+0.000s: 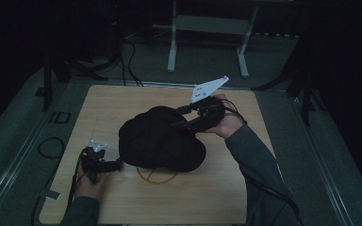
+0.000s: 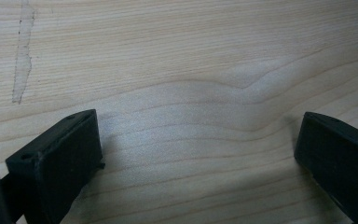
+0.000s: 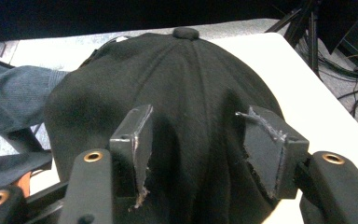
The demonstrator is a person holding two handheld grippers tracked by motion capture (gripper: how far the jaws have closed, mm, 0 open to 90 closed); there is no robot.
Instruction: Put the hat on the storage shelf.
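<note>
Black jaws of your right gripper [image 3: 196,154] stood apart, let go, with the black cap [image 3: 168,93] between them but not pinched. Its top button [image 3: 185,32] lay straight ahead of those fingers [image 3: 133,140], so the cap ran long away from you. It sat in the middle of the wooden table [image 1: 217,197], over a thin ring [image 1: 156,178]. Your left gripper [image 2: 198,149] was wide open too, holding nothing, above bare wood, with the cap just off to the side of its fingers. I think your right hand was nearer for the next grab.
</note>
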